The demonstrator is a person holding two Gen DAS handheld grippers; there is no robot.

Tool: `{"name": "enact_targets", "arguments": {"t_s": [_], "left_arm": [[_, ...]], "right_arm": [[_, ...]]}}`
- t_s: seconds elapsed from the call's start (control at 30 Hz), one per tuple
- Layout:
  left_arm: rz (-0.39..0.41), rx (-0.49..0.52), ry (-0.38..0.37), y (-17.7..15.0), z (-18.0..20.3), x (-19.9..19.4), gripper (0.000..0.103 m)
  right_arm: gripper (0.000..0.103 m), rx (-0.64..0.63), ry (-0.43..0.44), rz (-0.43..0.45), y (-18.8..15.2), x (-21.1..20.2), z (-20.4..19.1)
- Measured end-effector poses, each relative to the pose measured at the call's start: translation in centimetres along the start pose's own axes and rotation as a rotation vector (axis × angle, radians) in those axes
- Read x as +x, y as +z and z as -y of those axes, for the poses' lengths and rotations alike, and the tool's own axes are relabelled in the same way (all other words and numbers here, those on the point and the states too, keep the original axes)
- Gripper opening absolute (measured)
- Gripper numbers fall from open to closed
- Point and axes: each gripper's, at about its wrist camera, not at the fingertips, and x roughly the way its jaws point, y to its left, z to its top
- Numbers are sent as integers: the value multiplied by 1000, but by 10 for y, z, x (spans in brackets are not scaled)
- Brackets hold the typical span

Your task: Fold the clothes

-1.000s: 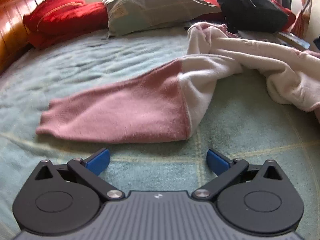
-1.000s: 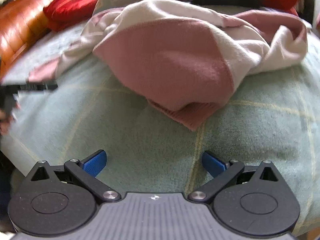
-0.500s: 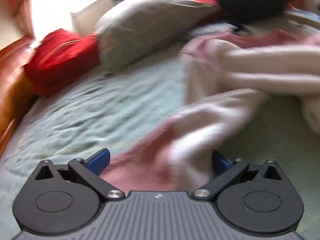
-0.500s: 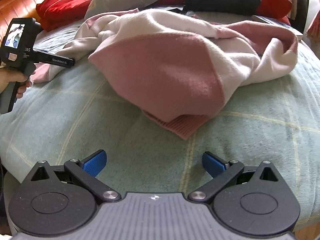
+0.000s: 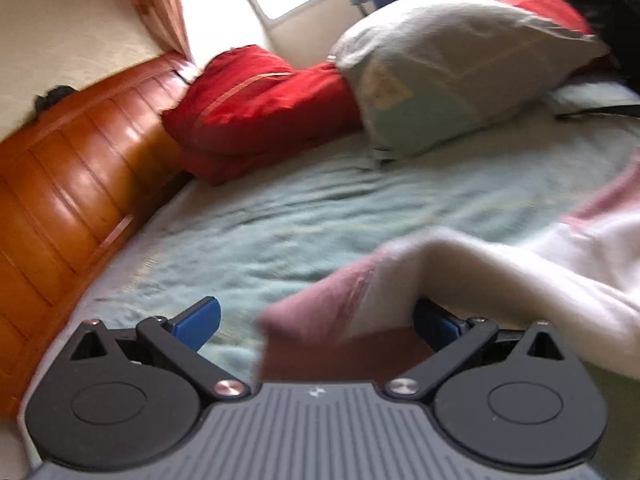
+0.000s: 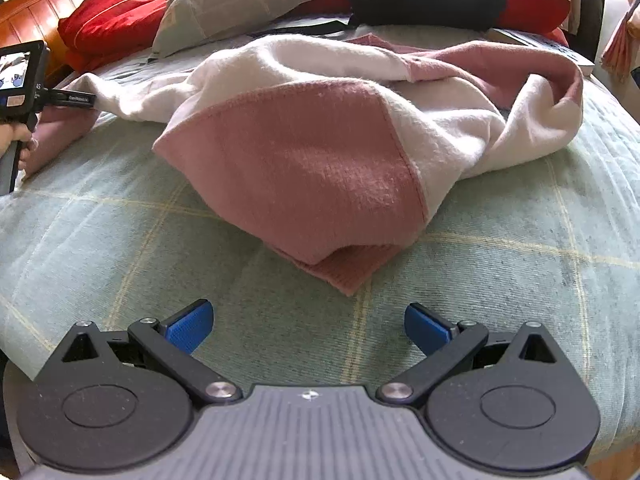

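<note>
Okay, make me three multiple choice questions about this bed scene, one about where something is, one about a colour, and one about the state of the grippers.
1. Where is the sleeve of the sweater in the left wrist view?
A. Between the open fingers of the left gripper
B. On the grey pillow
C. On the headboard

2. What colours is the sweater?
A. Blue and black
B. Pink and cream
C. Green and yellow

3. How is the right gripper?
A. Shut on the sweater
B. Shut on the blanket
C. Open, holding nothing

Answers: 1 A, the sleeve lies between the spread fingers. 2 B, pink and cream panels show. 3 C, its fingers are apart, short of the hem.
</note>
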Motion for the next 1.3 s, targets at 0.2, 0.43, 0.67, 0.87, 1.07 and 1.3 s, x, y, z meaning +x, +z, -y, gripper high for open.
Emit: {"name": "enact_targets", "arguments": {"t_s": [0.2, 0.43, 0.67, 0.87, 1.07, 1.3], "left_arm": [[-70, -43, -4, 1, -25, 22, 102], [-45, 25, -189, -13, -28, -21, 102], [-28, 194, -401, -17, 4, -65, 102], [-43, 266, -558, -24, 47, -85, 102], [-62, 245, -646, -36, 65, -109, 102], [-24, 145, -725, -70, 60, -171, 102]], "right_arm": [[103, 10, -6, 2, -1, -2, 4], [103, 2, 18, 7, -1, -4, 0], [103, -10, 53, 24, -4, -11, -5], [103, -9, 66, 43, -8, -22, -3], [103, 10, 72, 56, -11, -26, 4], [103, 52, 100, 23, -18, -11, 16]]}}
